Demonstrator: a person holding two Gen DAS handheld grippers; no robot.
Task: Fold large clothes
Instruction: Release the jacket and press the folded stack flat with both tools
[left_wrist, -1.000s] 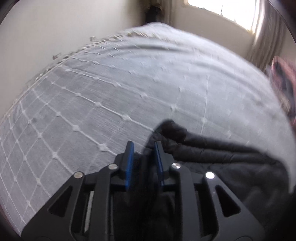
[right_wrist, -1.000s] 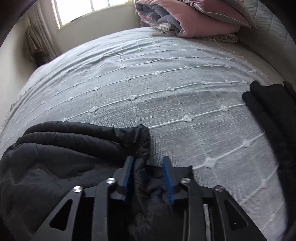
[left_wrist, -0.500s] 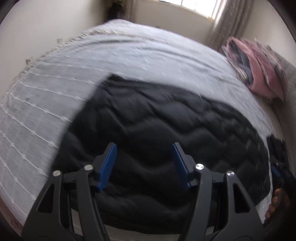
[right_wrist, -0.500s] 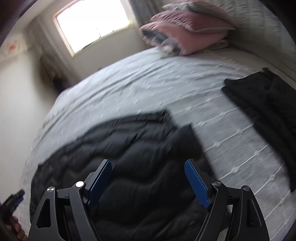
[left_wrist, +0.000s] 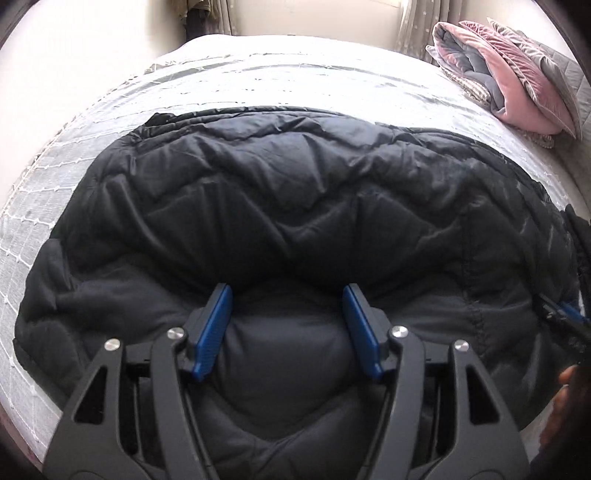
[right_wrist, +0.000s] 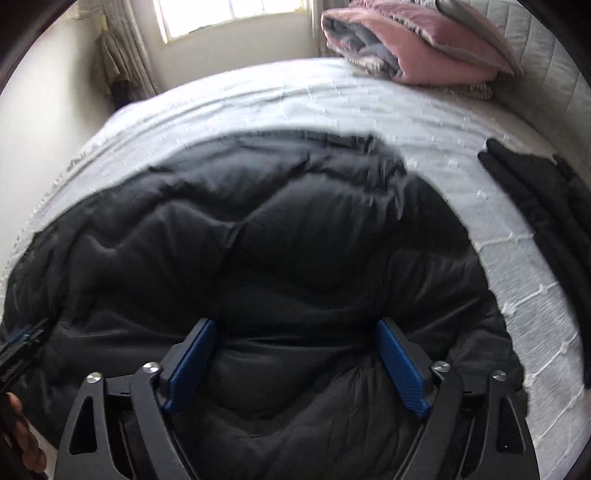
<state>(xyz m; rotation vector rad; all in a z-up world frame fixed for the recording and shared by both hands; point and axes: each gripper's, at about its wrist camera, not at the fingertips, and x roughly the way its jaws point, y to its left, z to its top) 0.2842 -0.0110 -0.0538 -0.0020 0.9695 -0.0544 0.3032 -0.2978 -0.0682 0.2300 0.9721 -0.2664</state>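
A large black quilted jacket (left_wrist: 295, 199) lies spread across the grey bedspread (left_wrist: 258, 74), folded over on itself. It also fills the right wrist view (right_wrist: 258, 240). My left gripper (left_wrist: 288, 291) is open, its blue pads (left_wrist: 214, 325) above the jacket's near edge, holding nothing. My right gripper (right_wrist: 295, 332) is open too, its blue pads (right_wrist: 399, 362) over the jacket's near right part, empty. The right gripper's tip shows at the right edge of the left wrist view (left_wrist: 565, 314), and the left gripper's tip at the left edge of the right wrist view (right_wrist: 22, 343).
A pink and grey folded duvet with pillows (left_wrist: 509, 85) lies at the head of the bed, also in the right wrist view (right_wrist: 413, 48). Another black garment (right_wrist: 546, 206) lies folded on the bedspread to the right. A window and curtains (right_wrist: 221, 22) are behind the bed.
Both grippers let go of the jacket's edge, opened, and pulled back and up. The jacket now lies laid over on the bed.
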